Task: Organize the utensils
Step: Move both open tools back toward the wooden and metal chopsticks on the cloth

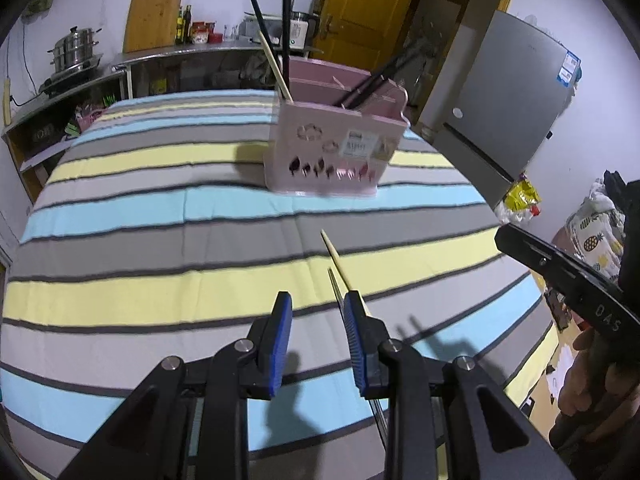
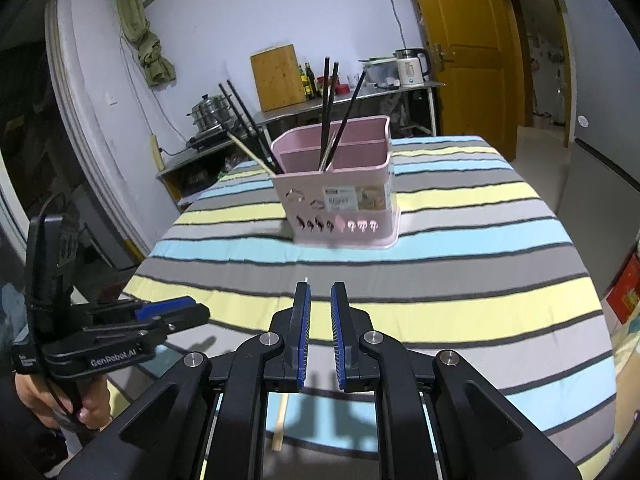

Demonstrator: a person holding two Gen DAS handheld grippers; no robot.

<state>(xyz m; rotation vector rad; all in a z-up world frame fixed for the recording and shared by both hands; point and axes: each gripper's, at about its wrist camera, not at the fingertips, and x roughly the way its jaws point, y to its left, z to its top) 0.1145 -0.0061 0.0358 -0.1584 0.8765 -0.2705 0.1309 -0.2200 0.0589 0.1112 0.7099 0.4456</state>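
Nearest, in the left wrist view, left gripper [image 1: 316,312] over the striped cloth [image 1: 160,216], blue pads set a moderate gap apart, nothing between them. Just right of its right pad, a pale wooden chopstick [image 1: 335,257] lying on the cloth, thin tip pointing far toward the holder; a thin dark shadow line beside it. In the right wrist view, right gripper [image 2: 320,300] with jaws narrow, a slim gap showing cloth, gripping nothing; the same pale stick passing under its left finger, square butt end near, tip just past the pad. Whether pad and stick touch: cannot tell.

Farther, mid-table, pink utensil holder [image 1: 336,140] standing upright on the cloth, divided into compartments, cloud and mushroom cut-outs on the front wall, a paper label stuck right of centre. Inside, black chopsticks [image 2: 329,112] leaning at several angles, plus one pale wooden chopstick in the left compartment [image 1: 275,65], tilted left.

Far left, steel counter [image 1: 180,54] with a steamer pot [image 1: 74,48] and cutting board [image 1: 154,16]; far right, a yellow door [image 1: 368,8].
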